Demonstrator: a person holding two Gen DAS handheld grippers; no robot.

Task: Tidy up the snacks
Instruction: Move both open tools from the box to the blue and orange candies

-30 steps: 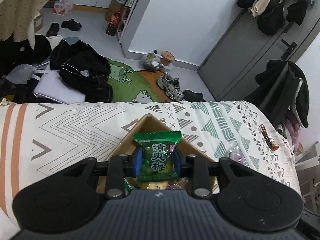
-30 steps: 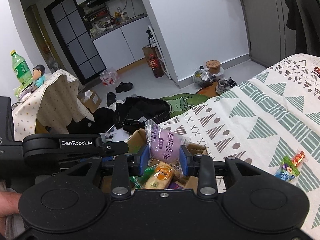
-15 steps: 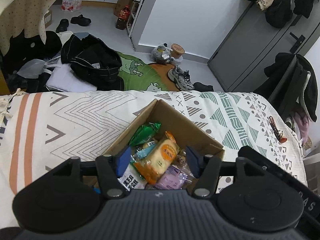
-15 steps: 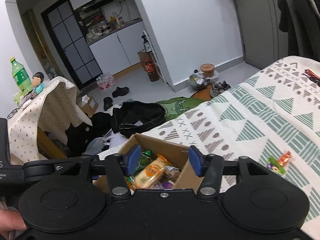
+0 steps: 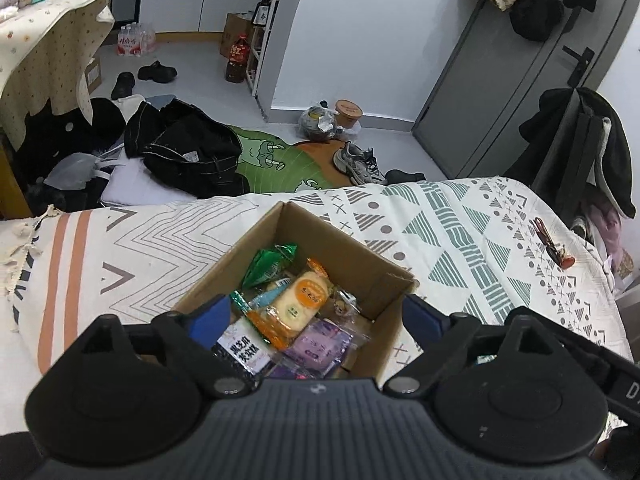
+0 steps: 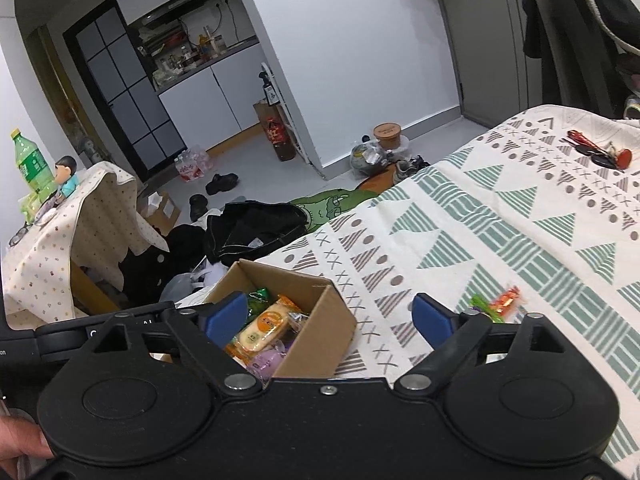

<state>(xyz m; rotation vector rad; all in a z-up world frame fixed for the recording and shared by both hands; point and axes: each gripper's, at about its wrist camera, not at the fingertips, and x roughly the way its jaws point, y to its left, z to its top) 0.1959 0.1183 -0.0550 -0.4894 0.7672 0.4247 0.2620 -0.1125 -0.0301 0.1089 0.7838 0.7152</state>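
A cardboard box (image 5: 372, 276) stands on the patterned bedspread and holds several snack packets: a green one (image 5: 266, 264), a yellow-orange one (image 5: 298, 306), a purple one (image 5: 318, 344). My left gripper (image 5: 316, 318) is open and empty above the box. My right gripper (image 6: 328, 316) is open and empty, over the box's right wall (image 6: 316, 338). Two loose snacks, a green one (image 6: 482, 305) and an orange-red one (image 6: 506, 298), lie on the bedspread right of the box.
Keys with a red tag (image 6: 600, 154) lie on the bed's far right. Beyond the bed edge the floor holds black clothes (image 5: 188, 156), a green rug (image 5: 280, 160), shoes and bottles. A cloth-covered table (image 6: 52, 248) stands at left.
Both grippers opened and dropped their packets, green from the left and purple from the right, into the box. Both then lifted and pulled back from it.
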